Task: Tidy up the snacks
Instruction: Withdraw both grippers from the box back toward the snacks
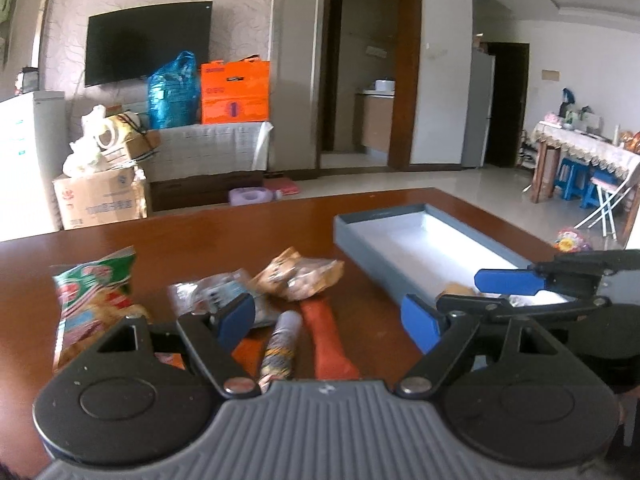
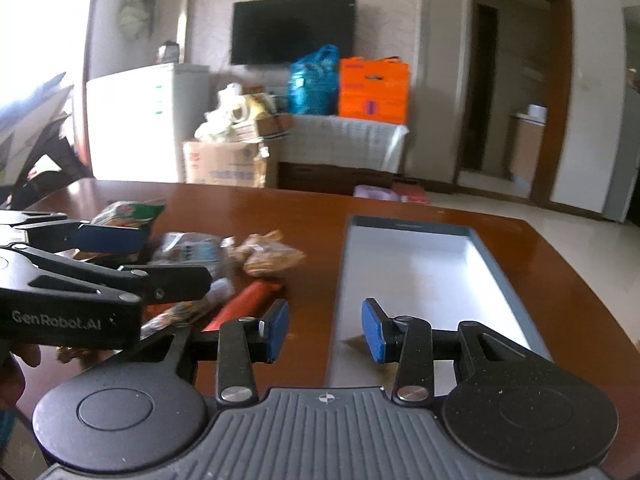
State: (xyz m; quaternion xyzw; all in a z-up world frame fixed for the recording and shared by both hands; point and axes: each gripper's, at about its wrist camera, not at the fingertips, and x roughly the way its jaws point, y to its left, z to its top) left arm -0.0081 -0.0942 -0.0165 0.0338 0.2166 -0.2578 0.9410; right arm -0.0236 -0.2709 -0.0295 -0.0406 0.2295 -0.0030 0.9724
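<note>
My left gripper (image 1: 332, 320) is wide open and holds nothing. Just past its blue pads (image 1: 420, 322), on the brown table (image 1: 200, 236), lie the snacks. An orange stick (image 1: 326, 336) and a thin patterned stick (image 1: 280, 346) lie side by side between the two pads, but lower down on the table, so I cannot tell if the pads touch them. A silver pack (image 1: 208, 292) sits right by the left pad. A green bag (image 1: 94, 298) lies further left. A little past the sticks are two tan packs (image 1: 302, 274), close together.

My right gripper (image 2: 325, 330) is partly open with nothing between its pads. It hangs over the near left edge of the gray tray (image 2: 486, 256). A small tan snack (image 1: 456, 290) lies in the near end of the tray, partly hidden by the right gripper's fingers. From the right wrist view it shows only as a brown bit by the right pad, so I cannot tell if the pad touches it.

The rest of the tray looks white and bare. Far off are a TV (image 2: 292, 30), an orange box (image 1: 236, 92) and a blue bag (image 1: 174, 90).
</note>
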